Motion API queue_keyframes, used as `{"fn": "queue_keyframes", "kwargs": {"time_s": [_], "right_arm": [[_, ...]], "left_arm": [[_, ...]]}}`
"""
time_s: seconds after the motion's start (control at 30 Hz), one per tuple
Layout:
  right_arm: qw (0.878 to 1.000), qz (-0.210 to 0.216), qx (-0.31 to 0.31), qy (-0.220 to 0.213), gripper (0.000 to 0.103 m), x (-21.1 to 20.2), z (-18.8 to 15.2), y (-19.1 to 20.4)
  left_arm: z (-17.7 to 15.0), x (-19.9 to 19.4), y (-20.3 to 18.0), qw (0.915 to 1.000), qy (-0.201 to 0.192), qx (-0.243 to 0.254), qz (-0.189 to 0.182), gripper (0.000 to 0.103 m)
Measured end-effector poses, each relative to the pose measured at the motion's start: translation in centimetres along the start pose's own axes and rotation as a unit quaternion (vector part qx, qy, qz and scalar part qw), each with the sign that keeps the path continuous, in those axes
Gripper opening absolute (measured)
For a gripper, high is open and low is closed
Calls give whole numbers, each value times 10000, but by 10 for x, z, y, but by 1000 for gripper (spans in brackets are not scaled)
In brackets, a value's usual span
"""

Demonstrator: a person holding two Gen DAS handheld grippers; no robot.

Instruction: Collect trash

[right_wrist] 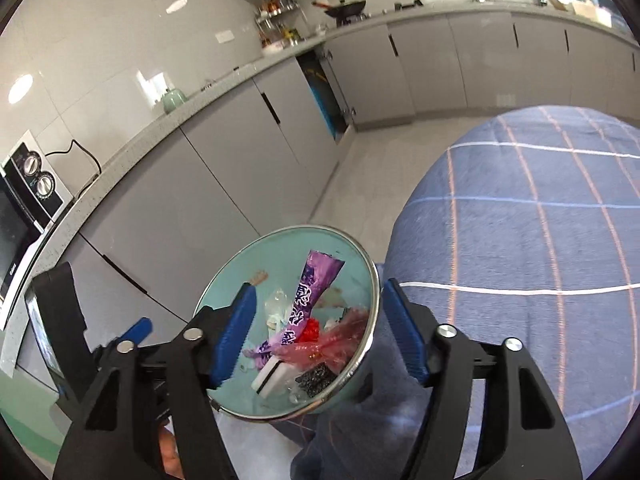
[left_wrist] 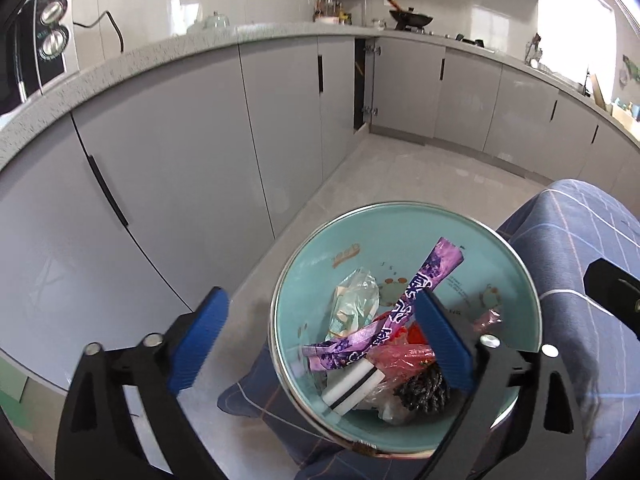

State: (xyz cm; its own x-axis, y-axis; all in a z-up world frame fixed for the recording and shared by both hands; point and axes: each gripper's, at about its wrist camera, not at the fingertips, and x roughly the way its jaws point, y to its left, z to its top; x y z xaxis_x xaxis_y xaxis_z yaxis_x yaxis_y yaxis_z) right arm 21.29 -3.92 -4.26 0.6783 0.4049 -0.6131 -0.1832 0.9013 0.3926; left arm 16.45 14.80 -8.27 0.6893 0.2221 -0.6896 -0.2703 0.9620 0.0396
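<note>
Trash gathered in the bowl

We hold both grippers, left (left_wrist: 320,344) and right (right_wrist: 320,336), spread wide and empty over the teal bowl (left_wrist: 400,232); inside lie a purple wrapper (left_wrist: 404,300), red plastic (crumpled) (left_wrist: 400,360) and scouring pad (left_wrist: 424,394); beyond it, grey cabinets (left_wrist: 180,152).

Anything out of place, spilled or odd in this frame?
Two things. A cabinet door under the counter's corner stands ajar, showing a dark gap. The teal bowl holding wrappers sits tilted on the checked cloth, with the purple wrapper leaning up its wall. Nothing has spilled.
</note>
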Motion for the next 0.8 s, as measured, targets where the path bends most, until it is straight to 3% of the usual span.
{"fn": "queue_keyframes", "kwargs": {"time_s": [0.33,0.6,0.8], "right_arm": [[9998,-53,-70,-184,81,-25,-23,-4],[9967,-228,-410,-665,89,-69,-34,6],[9889,-437,-572,-1300,90,-118,-31,14]], "left_arm": [[-17,-41,11,9992,-297,137,236,97],[-24,-92,9,9959,-841,310,149,97],[-21,-140,4,9891,-1392,420,214,97]]}}
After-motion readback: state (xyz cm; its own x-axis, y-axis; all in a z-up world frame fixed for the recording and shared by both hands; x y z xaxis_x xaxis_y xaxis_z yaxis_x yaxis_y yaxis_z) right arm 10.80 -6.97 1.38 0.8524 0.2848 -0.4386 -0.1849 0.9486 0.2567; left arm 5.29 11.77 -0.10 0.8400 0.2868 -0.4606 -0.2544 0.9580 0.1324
